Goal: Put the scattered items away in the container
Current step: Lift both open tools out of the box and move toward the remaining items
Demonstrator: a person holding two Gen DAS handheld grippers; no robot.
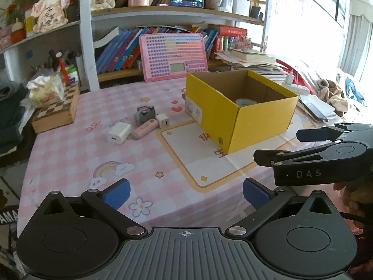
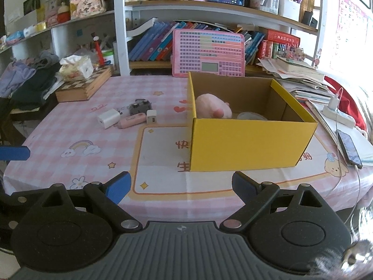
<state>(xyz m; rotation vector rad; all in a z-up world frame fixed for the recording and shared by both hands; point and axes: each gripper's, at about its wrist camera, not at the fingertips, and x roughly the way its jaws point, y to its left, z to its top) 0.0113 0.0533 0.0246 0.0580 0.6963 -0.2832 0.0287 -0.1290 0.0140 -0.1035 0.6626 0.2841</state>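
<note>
Both grippers hover over the worktop (image 2: 70, 130), left gripper (image 1: 185, 192) and right gripper (image 2: 181, 186) spread wide, holding nothing. Yellow box (image 2: 244, 144) holds a pink plush (image 2: 212, 109); two white chargers (image 1: 119, 132), a pink stick (image 1: 145, 128) and a grey toy camera (image 1: 145, 114) lie clustered just left of it.

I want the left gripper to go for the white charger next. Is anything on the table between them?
Nothing visible: only bare tablecloth lies between the open left gripper and the white charger.

Open tablecloth (image 2: 70, 135) ahead — yellow box (image 2: 247, 144) rightward
</note>
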